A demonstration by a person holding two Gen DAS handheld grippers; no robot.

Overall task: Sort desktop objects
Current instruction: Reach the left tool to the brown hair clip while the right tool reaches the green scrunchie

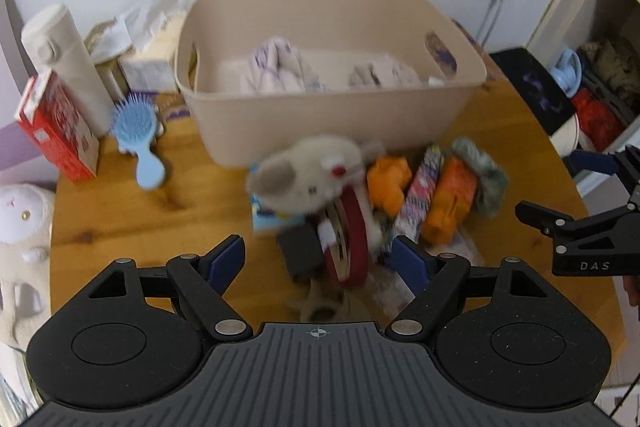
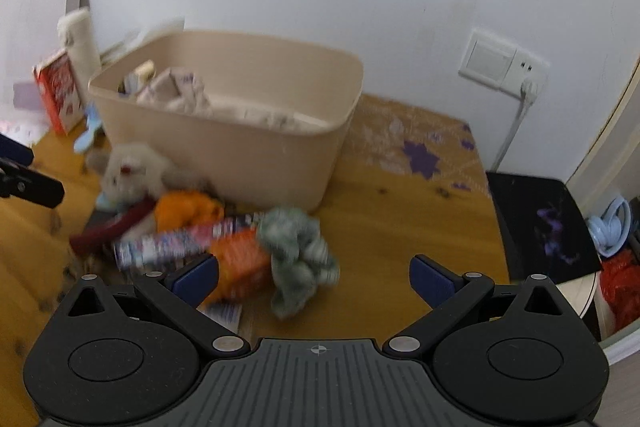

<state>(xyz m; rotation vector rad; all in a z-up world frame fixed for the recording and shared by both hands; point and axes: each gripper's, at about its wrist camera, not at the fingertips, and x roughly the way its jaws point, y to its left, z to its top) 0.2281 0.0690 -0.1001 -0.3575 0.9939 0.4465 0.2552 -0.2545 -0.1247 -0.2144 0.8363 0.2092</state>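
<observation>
Hovering both grippers over the wooden worktop (image 1: 120, 219), tilted down at the clutter pile. Left gripper (image 1: 320, 259): jaws wide, nothing between the pads. Right gripper (image 2: 314, 281): jaws spread as wide as we see them, nothing gripped; the grey-green cloth (image 2: 298, 251) lies on the worktop between its blue pads, not pinched.

Pile sits just in front of the beige bin (image 1: 320, 115): grey plush toy (image 1: 308, 175) on top, dark red ring (image 1: 354, 239) tilted against it, orange items (image 1: 388, 183), a patterned tube (image 1: 420, 195), all touching or overlapping. Motion blur, so finer detail is unreadable. The bin already holds crumpled pale fabric (image 1: 280, 67).

Left of the bin: blue hairbrush (image 1: 138, 139) flat on the worktop, red carton (image 1: 56, 131) and white flask (image 1: 64, 67) upright near the wall. In the left wrist view we see the right gripper's fingers at the right edge.
</observation>
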